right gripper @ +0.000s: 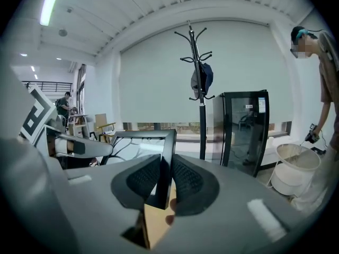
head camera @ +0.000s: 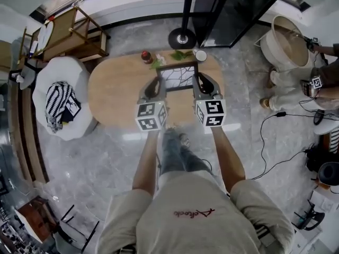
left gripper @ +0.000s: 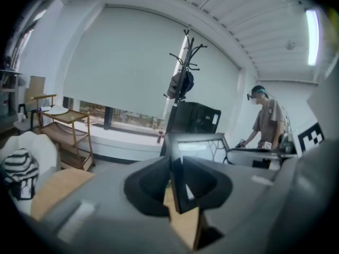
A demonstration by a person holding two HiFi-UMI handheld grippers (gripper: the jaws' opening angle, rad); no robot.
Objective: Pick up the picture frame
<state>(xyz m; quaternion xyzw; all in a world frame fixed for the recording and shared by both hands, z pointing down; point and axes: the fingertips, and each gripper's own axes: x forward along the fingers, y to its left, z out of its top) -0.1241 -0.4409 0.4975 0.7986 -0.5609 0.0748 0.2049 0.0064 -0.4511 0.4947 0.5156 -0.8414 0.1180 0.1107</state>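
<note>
The black-edged picture frame [head camera: 177, 77], its picture showing branch lines, hangs lifted above the oval wooden table [head camera: 114, 91], held by both side edges. In the head view my left gripper [head camera: 158, 82] is shut on the frame's left edge and my right gripper [head camera: 200, 80] on its right edge. In the left gripper view the picture frame's edge [left gripper: 178, 168] stands pinched between the dark pads [left gripper: 151, 187]. In the right gripper view the picture frame's edge [right gripper: 165, 157] is clamped between the ribbed pads [right gripper: 189, 181], and my other gripper shows at its far side.
On the table's far edge stand a red bottle [head camera: 146, 56], green leaves [head camera: 180, 54] and a white cup [head camera: 201, 55]. A coat stand's base [head camera: 181, 37] and a black cabinet [head camera: 238, 9] lie beyond. A white armchair [head camera: 61, 102] sits left; a white bin [head camera: 288, 41], a person and cables are right.
</note>
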